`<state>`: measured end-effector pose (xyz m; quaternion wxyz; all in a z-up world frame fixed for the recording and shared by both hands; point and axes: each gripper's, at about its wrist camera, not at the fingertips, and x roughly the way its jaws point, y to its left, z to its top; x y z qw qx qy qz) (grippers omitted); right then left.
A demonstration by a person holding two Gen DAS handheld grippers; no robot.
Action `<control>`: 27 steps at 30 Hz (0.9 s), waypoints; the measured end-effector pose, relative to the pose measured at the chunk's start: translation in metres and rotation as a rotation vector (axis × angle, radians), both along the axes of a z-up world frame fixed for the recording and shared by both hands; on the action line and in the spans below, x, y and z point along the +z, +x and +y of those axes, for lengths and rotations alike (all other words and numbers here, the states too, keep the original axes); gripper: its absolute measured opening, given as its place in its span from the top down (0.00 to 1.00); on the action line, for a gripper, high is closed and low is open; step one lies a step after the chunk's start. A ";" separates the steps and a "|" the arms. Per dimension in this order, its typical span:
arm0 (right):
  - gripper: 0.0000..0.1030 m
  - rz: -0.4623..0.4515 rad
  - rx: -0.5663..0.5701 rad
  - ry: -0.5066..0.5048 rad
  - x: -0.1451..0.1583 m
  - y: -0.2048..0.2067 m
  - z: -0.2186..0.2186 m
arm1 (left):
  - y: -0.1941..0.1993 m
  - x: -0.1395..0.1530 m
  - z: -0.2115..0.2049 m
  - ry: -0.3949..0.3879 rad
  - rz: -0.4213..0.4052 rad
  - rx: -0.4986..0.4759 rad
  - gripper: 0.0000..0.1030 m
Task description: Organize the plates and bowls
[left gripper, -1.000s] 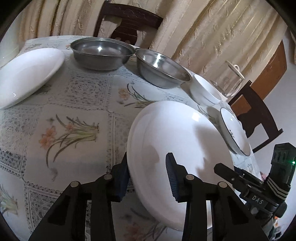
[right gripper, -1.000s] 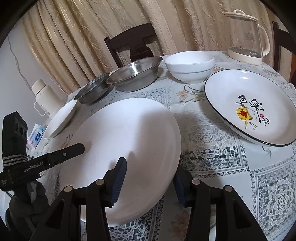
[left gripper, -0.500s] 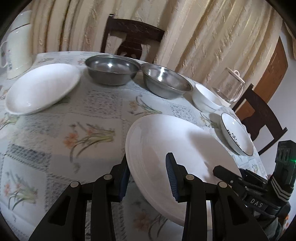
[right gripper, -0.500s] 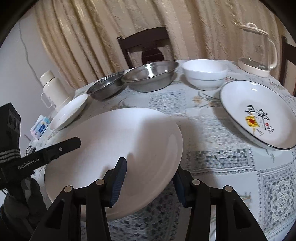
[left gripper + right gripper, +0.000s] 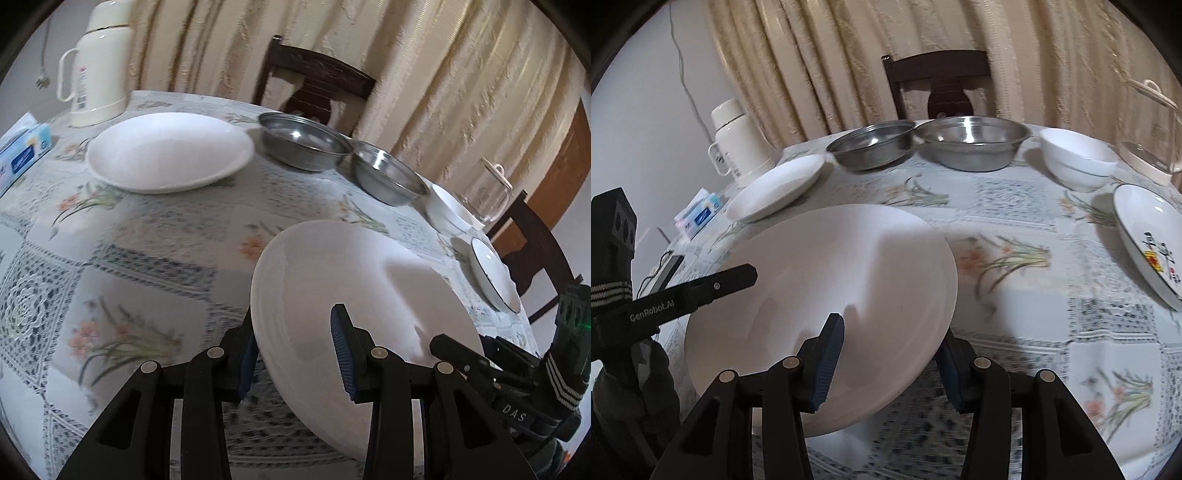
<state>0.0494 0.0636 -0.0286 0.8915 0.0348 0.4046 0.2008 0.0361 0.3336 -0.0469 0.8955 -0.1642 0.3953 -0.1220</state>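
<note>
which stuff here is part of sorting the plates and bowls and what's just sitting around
Part of the job:
large white plate, held by left gripper and right gripper
second white plate
printed plate
two steel bowls
white bowl

Just lying about:
thermos
glass kettle
tissue pack
chairs

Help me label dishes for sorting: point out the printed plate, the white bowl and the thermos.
printed plate (image 5: 1145, 236), right wrist view, on its white inner surface.
white bowl (image 5: 1078, 162), right wrist view, on its outer wall.
thermos (image 5: 101, 62), left wrist view, on its cream body.
</note>
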 end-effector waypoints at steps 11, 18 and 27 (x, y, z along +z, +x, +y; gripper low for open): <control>0.50 0.021 -0.011 -0.004 -0.003 -0.004 0.005 | -0.005 -0.014 0.010 -0.012 0.020 0.003 0.63; 0.50 0.017 -0.034 -0.006 -0.002 -0.005 0.004 | -0.005 -0.017 0.016 -0.045 0.032 0.014 0.61; 0.42 0.025 -0.061 -0.017 -0.003 -0.004 0.003 | -0.007 -0.018 0.018 -0.056 0.024 0.023 0.55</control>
